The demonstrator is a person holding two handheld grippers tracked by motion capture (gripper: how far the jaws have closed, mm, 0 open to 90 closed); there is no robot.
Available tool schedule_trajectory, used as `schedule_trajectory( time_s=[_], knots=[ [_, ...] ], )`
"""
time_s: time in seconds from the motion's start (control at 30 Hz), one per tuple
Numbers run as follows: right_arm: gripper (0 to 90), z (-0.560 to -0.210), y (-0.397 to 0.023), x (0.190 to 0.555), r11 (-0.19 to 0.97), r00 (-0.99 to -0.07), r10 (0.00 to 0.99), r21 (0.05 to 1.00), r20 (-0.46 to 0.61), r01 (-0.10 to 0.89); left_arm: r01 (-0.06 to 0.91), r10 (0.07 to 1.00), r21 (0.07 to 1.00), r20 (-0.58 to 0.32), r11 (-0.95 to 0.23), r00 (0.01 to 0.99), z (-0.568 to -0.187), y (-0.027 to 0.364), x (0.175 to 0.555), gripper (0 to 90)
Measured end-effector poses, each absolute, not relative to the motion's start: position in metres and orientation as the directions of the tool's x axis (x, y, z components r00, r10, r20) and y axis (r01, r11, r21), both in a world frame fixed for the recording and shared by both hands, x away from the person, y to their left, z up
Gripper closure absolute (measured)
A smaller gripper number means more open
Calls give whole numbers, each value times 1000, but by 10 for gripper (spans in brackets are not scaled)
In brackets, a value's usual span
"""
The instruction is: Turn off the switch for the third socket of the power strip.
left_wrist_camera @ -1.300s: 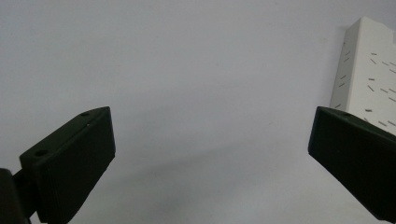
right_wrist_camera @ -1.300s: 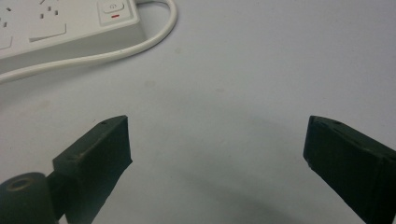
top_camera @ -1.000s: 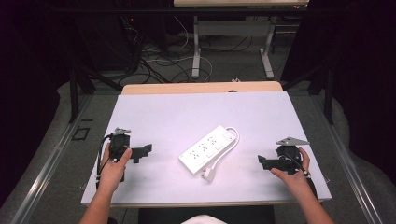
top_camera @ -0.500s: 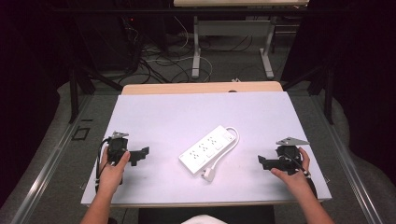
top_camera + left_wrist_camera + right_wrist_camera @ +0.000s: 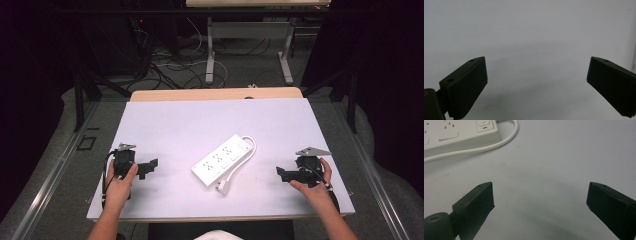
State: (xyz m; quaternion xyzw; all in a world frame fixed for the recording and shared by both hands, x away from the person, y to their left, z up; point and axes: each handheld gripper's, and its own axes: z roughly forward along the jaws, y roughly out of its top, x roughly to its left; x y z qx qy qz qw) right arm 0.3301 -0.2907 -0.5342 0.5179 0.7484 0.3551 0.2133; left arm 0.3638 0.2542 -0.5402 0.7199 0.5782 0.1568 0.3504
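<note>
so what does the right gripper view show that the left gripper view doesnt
Right gripper view: the white power strip, its switch and its cord curving past, beyond the right gripper. Left gripper view: the left gripper over bare table, with a sliver of something white at the right edge. Both: two black jaws wide apart, holding nothing.

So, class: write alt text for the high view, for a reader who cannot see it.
A white plastic power strip with a looped white cord and plug lies mid-table on a pale grey tabletop. A person's hands hold the black left gripper and black right gripper either side, jaws open, touching nothing.
</note>
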Motion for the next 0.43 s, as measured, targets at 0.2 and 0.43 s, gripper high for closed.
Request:
schedule_trajectory(
  time_s=[0.2,0.43],
  knots=[
    [68,-535,-291,330,216,-374,926,751,45,624,724,943,685,-182,-80,278,-541,254,364,34],
    [68,-536,-290,331,210,-369,928,748,50,629,725,945,685,-184,-74,271,-541,256,364,36]
  ],
)
